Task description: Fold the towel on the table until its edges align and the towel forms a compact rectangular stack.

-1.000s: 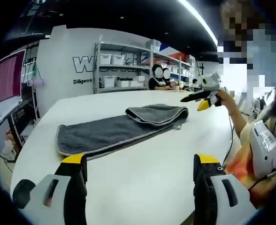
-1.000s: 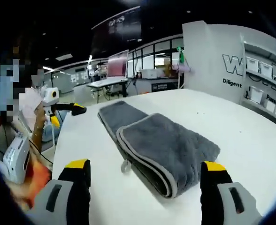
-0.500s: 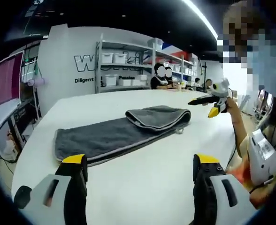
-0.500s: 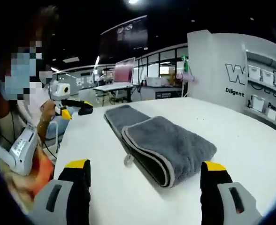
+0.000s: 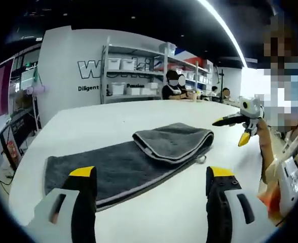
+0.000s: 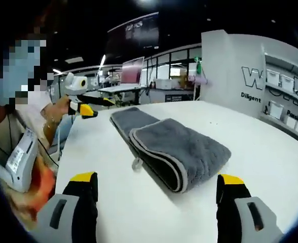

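— Which step is this?

— Between folds, I'd judge. Nearest, the left gripper (image 5: 146, 185) and right gripper (image 6: 156, 195) hang released, jaws spread, nothing held. Beyond, mid-table (image 6: 270, 152), the towel (image 5: 134, 157) lies part-folded (one end doubled over).

— Next?

— Probably grasping the flat end's corners near the table's edge and folding again.

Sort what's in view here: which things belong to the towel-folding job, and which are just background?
Job:
grey towel, partly folded over
white table
left gripper, open
right gripper, open

Background:
storage shelves with white bins
wall lettering
seated people beyond the table
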Tool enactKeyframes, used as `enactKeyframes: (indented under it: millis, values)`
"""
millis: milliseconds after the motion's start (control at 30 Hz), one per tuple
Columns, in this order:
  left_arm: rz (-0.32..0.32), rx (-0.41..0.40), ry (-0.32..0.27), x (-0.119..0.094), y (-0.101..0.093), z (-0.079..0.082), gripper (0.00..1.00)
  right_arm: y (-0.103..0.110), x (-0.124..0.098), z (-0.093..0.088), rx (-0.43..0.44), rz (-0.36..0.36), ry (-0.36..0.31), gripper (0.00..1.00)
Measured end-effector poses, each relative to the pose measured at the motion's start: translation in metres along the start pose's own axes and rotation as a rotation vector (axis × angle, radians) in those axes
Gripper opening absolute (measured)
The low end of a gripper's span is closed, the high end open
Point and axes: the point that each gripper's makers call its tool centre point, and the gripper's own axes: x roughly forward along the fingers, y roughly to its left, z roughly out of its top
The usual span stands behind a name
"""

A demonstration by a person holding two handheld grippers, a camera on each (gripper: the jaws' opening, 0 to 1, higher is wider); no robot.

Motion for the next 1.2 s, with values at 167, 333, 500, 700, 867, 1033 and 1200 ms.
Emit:
enactKeyframes:
  millis: [167,333,500,700,867,1033,1200]
  values:
    - [-0.031,0.038,0.016,0.022,-0.008,0.003,0.80,0.008,0.003,0.003,0.003,0.029,-0.015,0.99]
    - [-0.068,0.047,0.046,0.047,-0.015,0.002,0.80,0.008,0.002,0.005,0.006,0.025,-0.024,0.99]
    - [-0.107,0.058,0.088,0.063,-0.017,-0.003,0.77,0.013,0.004,0.006,-0.003,0.038,-0.032,0.99]
    - [-0.167,0.022,0.122,0.079,-0.025,-0.011,0.71,0.017,0.005,0.008,-0.005,0.049,-0.046,0.99]
    - [-0.208,0.003,0.151,0.086,-0.033,-0.017,0.67,0.022,0.005,0.011,-0.009,0.062,-0.058,0.99]
    - [-0.245,-0.030,0.177,0.091,-0.039,-0.023,0.64,0.027,0.005,0.013,-0.009,0.082,-0.072,0.99]
    - [-0.286,-0.065,0.202,0.097,-0.048,-0.028,0.62,0.029,0.004,0.016,-0.004,0.091,-0.089,0.99]
